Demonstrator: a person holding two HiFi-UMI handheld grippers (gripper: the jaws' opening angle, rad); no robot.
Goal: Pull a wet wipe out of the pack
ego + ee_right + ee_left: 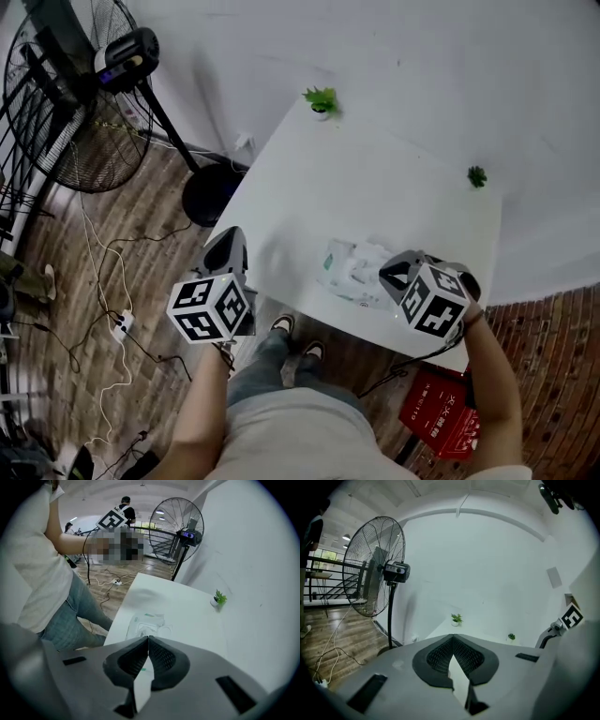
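Lying near the table's (394, 187) front edge at lower centre of the head view, the wet wipe pack (354, 272) sits just left of your right gripper (394, 272), jaws pressed together on nothing, while your left gripper (231, 246), lower left, is likewise closed and empty.

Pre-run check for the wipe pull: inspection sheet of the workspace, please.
Surface: white rectangular table, mostly bare.
Job's things: pale soft plastic wet wipe pack lying near the front edge; can't tell whether a wipe protrudes.
Clutter: small green potted plant at the far corner; second small green plant near the right edge.
Grippers: left gripper jaws together, empty; right gripper jaws together, empty, beside the pack.
Cables: white power strip, its cables trailing over the wooden floor.
Surroundings: black pedestal fan; red crate.
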